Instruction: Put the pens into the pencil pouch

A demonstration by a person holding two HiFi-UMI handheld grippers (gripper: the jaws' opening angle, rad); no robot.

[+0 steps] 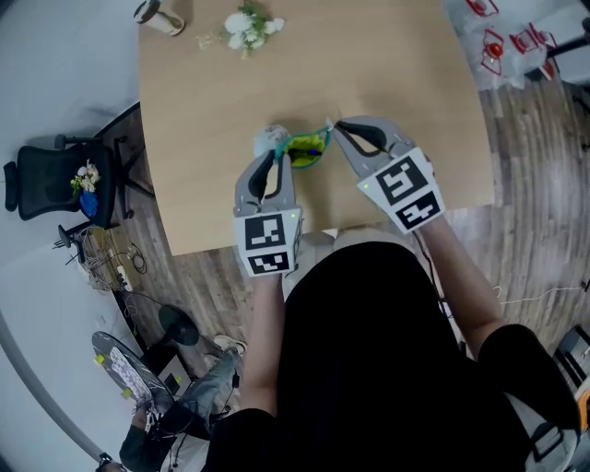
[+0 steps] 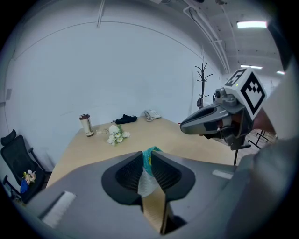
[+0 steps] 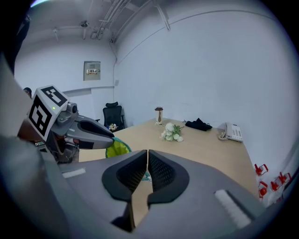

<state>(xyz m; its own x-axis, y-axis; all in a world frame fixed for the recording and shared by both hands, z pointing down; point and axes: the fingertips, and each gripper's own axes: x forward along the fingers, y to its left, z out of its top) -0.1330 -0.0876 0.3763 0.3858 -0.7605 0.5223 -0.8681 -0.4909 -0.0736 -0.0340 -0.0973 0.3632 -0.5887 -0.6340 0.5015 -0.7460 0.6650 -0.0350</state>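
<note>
Pinching from both sides, the two tools meet just beyond the person's dark top at the middle of the head view. The left gripper (image 2: 147,164) has its pads clamped on a fold of whitish mesh and teal-green cloth. The right gripper (image 3: 147,161) is closed to a thin slit, and its tips seem to nip a teal edge, probably the zip tape.

Between them sits the pencil pouch (image 1: 307,147), over the near part of the table (image 1: 387,64), showing a yellow-green inside and a teal rim. No pens can be made out in any view.

The pouch looks light, soft and floppy, so it would likely sag and close its mouth if held by the thin cloth alone. The sewn rim beside the zip is probably the firmest place to hold, one grip on each side of the opening, drawn gently apart.

Farther up the frame lie white flowers (image 1: 249,28) and a cup (image 1: 159,16), well apart from the pouch. A telephone (image 3: 232,132) stands at the table's far edge.
</note>
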